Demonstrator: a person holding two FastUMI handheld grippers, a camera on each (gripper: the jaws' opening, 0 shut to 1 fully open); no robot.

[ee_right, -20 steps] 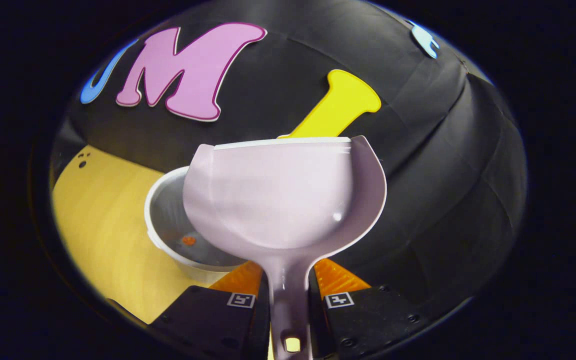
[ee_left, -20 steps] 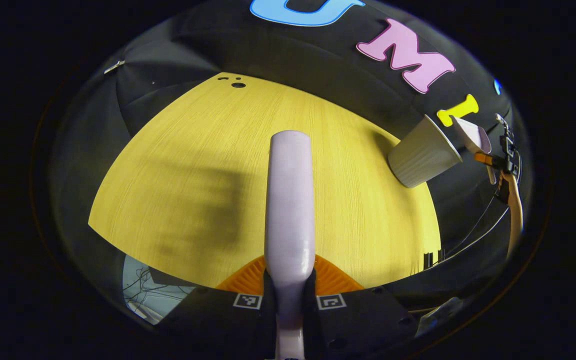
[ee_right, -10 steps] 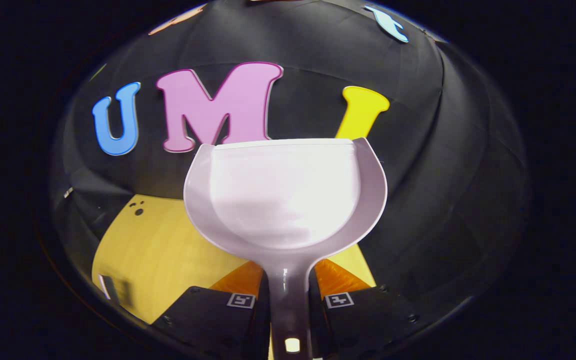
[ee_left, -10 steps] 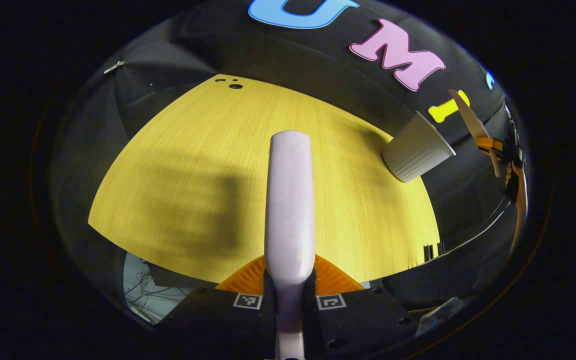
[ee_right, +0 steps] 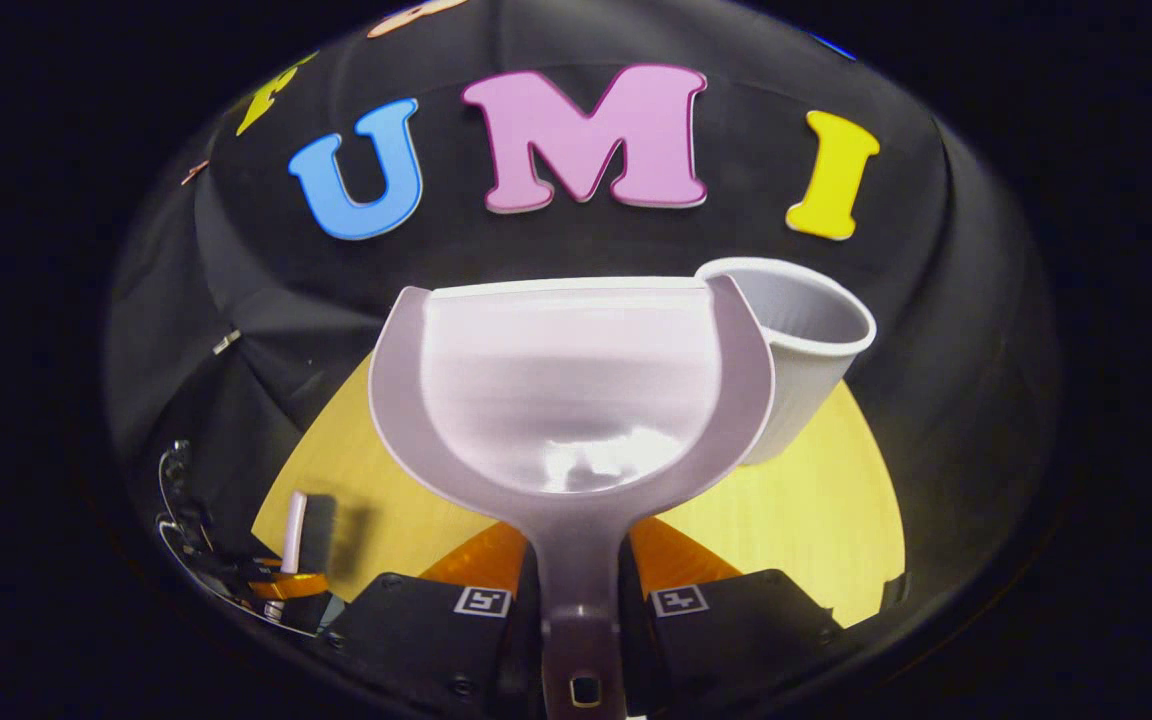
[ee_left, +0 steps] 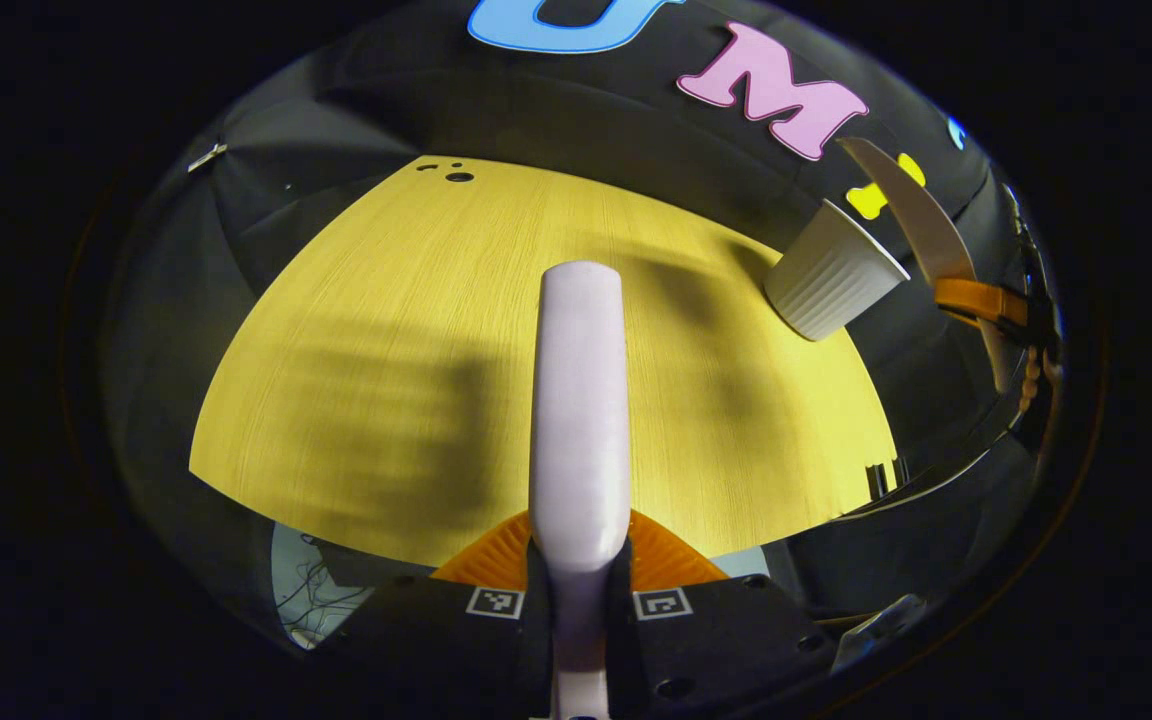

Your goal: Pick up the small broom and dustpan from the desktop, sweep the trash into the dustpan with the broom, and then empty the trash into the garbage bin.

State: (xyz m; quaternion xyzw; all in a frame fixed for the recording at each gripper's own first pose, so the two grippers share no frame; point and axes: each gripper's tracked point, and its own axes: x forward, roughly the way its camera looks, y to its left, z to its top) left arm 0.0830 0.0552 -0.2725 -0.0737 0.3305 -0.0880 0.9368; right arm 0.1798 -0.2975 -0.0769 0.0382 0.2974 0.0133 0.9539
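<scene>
Since a second ago the dustpan (ee_right: pixel 576 390) is swinging back from over the garbage bin (ee_right: pixel 801 350) toward the worktop (ee_left: pixel 416 330); pan looking empty, worktop showing no trash, so tipping judged done.

Left hand-held gripper (ee_left: pixel 579 575) is clamping the broom (ee_left: pixel 579 400) above mid-worktop, open room leftward. Right hand-held gripper (ee_right: pixel 581 585) is clamping the dustpan handle; bin standing near the worktop's right edge, just beside the pan.
</scene>
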